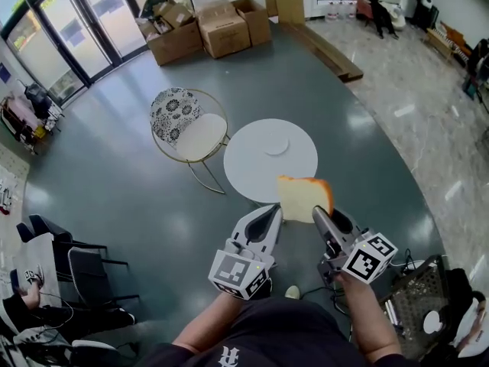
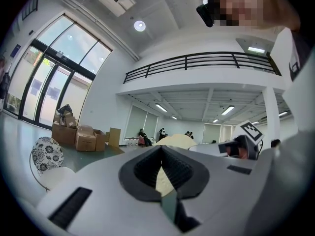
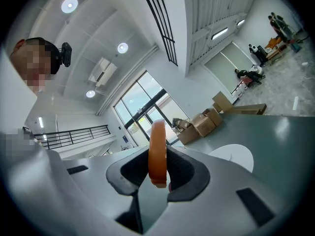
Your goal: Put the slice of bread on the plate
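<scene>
A slice of bread [image 1: 303,196], pale with an orange-brown crust, hangs in the air over the near edge of a round white table [image 1: 252,167]. My right gripper [image 1: 318,212] is shut on its right edge. In the right gripper view the bread [image 3: 157,146] stands edge-on between the pads. A small white plate [image 1: 276,145] lies on the table beyond the bread. My left gripper [image 1: 273,210] is just left of the bread, jaws together and holding nothing. From the left gripper [image 2: 161,149], the bread [image 2: 180,140] shows just past the jaw tips.
A round wire chair with a patterned cushion [image 1: 184,124] stands left of the table. Cardboard boxes [image 1: 205,27] and long wooden boards [image 1: 330,50] lie far back. Black chairs [image 1: 76,266] are at the lower left, and a dark bin with gear [image 1: 422,297] at the lower right.
</scene>
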Available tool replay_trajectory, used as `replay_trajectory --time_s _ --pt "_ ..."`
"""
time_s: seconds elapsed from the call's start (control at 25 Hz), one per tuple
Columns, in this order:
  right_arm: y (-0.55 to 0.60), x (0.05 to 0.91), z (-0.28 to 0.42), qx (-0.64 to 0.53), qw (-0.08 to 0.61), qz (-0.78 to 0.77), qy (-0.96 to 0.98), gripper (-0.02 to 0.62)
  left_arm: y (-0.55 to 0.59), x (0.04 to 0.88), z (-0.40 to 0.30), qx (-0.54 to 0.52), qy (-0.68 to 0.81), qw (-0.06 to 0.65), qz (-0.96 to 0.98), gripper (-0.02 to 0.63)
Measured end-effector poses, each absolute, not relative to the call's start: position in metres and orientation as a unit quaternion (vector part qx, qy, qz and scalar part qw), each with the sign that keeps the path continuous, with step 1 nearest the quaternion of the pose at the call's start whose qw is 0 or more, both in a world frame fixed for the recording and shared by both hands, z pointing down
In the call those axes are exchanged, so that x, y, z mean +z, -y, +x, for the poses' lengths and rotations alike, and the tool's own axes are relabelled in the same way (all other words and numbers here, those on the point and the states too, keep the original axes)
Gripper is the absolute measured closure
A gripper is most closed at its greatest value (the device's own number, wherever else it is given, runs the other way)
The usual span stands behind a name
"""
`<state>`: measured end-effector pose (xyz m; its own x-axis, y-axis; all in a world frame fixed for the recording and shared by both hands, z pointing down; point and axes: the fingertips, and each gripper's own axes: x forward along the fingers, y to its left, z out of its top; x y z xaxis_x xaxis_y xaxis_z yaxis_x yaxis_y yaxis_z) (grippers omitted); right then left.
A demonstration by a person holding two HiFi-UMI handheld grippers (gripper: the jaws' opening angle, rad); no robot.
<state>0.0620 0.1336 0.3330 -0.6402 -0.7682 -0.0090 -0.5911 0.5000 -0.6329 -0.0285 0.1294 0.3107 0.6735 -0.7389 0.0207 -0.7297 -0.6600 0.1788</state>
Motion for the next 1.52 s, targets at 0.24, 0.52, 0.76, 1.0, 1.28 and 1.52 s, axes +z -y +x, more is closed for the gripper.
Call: replay_trajectory --time_s 0.24,0.52,0.76,1.0,1.28,1.52 --pt "-0.075 0.338 0.037 -0.307 0.143 -0.413 -0.845 0.502 -0.065 0.314 -0.052 -0.026 0.390 0.089 0.916 0.601" --pt "-0.022 0.348 0.014 -0.315 0.143 -0.434 -0.832 0.502 -0.007 0.324 -0.079 -0.025 0.375 0.100 0.921 0.601" --pt "0.009 0.358 0.014 -0.328 0.147 -0.444 -0.821 0.502 0.023 0.330 -0.078 -0.029 0.365 0.103 0.925 0.601" --pt "0.046 0.376 0.012 -0.343 0.133 -0.436 -0.821 0.502 0.058 0.339 -0.075 -0.029 0.373 0.108 0.921 0.601" --pt "0.109 0.400 0.024 -0.375 0.117 -0.410 -0.823 0.502 0.116 0.358 -0.070 -0.021 0.403 0.126 0.906 0.601" --pt "0.178 0.424 0.045 -0.401 0.094 -0.381 -0.828 0.502 0.178 0.369 -0.048 -0.025 0.442 0.122 0.888 0.601"
